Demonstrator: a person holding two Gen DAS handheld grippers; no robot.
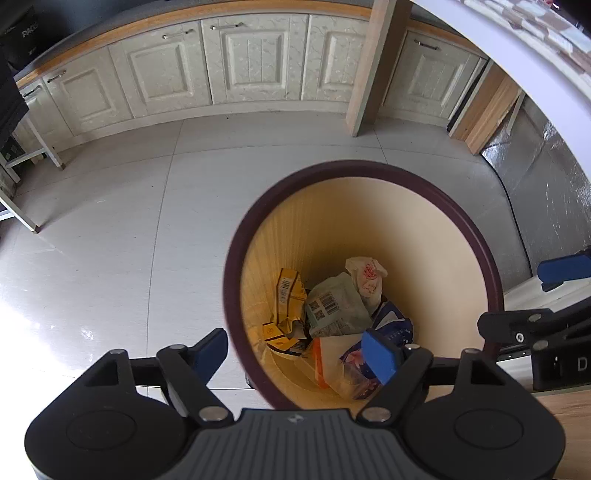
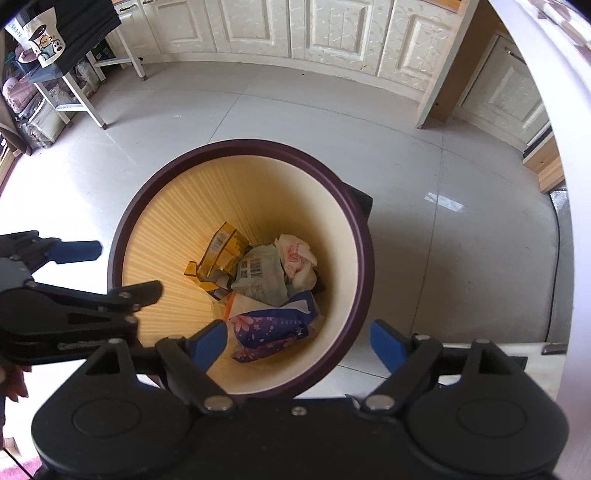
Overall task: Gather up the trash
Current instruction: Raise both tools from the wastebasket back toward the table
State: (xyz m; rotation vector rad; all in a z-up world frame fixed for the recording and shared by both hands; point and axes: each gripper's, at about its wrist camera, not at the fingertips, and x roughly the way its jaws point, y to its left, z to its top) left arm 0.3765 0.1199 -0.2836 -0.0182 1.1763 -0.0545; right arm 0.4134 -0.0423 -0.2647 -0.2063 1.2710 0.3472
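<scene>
Right wrist view: both grippers held above the bin, jaws apart and empty.

Nearest, the right gripper (image 2: 299,341) and left gripper (image 1: 295,350) are spread wide; below, trash (image 2: 258,280) is seen lying in the bin (image 2: 354,236); beyond it, cabinets (image 2: 332,29).

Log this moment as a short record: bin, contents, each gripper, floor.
bin: round trash bin, dark purple rim, cream ribbed inside, standing on the floor
contents: yellow carton, pale green packet, crumpled white wrapper, purple flowered packet, all at the bottom
left gripper: open, empty, above the bin
right gripper: open, empty, above the bin
floor: pale tiles, no loose trash seen
</scene>
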